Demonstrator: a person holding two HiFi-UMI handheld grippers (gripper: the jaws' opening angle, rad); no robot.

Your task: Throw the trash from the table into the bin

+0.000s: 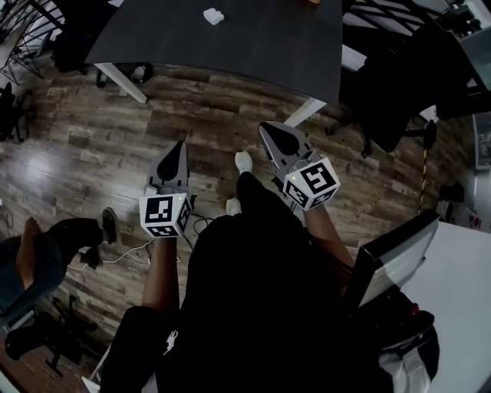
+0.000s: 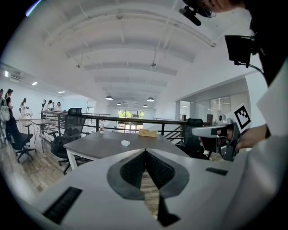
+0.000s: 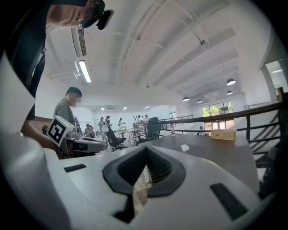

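A small white crumpled piece of trash (image 1: 213,15) lies on the dark grey table (image 1: 253,46) ahead of me; it also shows as a white scrap (image 2: 125,143) in the left gripper view and as a white scrap (image 3: 185,147) in the right gripper view. My left gripper (image 1: 180,144) and right gripper (image 1: 266,125) are held side by side over the wooden floor, short of the table's near edge. Both point at the table, level with its top. The left gripper (image 2: 145,152) is shut with nothing in it. The right gripper (image 3: 146,148) is likewise shut and holds nothing. No bin is in view.
A tan box (image 2: 147,132) sits at the table's far end, before a black railing (image 2: 135,120). Black office chairs (image 2: 67,132) stand left of the table and another chair (image 1: 399,92) to its right. A seated person (image 1: 38,261) is at lower left, a monitor (image 1: 391,257) at lower right.
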